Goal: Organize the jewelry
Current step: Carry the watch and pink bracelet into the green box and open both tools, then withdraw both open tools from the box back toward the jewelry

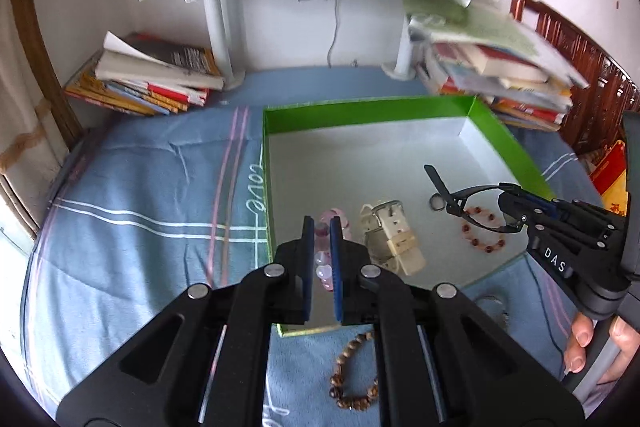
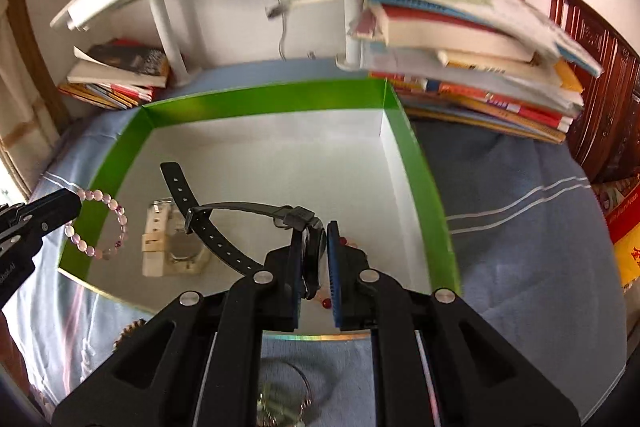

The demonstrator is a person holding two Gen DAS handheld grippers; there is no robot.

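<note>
Jewelry partly gathered in the green box on the blue bedspread.
Left tool, lower centre of its view, grips the pink bead bracelet at the box's left wall; right tool clamps the black watch over the box floor, low in frame; white watch and red bead bracelet lie inside; a brown bead bracelet rests on the bedspread at the bottom of the left view.

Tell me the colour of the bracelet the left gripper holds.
Pale pink, translucent beads: the pink bead bracelet, clearest in the right wrist view.
</note>
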